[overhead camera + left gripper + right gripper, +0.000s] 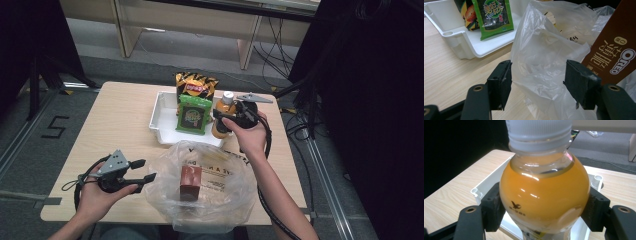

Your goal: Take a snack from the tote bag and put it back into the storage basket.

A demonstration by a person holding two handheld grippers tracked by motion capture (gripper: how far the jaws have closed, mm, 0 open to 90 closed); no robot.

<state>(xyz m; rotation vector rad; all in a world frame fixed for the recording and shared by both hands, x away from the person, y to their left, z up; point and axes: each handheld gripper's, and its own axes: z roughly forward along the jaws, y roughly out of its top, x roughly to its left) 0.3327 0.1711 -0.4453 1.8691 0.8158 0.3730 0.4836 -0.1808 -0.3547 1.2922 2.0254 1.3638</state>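
Two grippers share the work: my right gripper [544,216] squeezes the orange bottle [544,200] to carry it, while my left gripper [537,85] waits loose around the plastic bag [544,57] edge, maybe touching it.

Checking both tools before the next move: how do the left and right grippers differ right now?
The left gripper is open near the plastic bag, its fingers pressing nothing; the right gripper is shut on the orange juice bottle. Left sits by the near table edge; right is beside the white tray.
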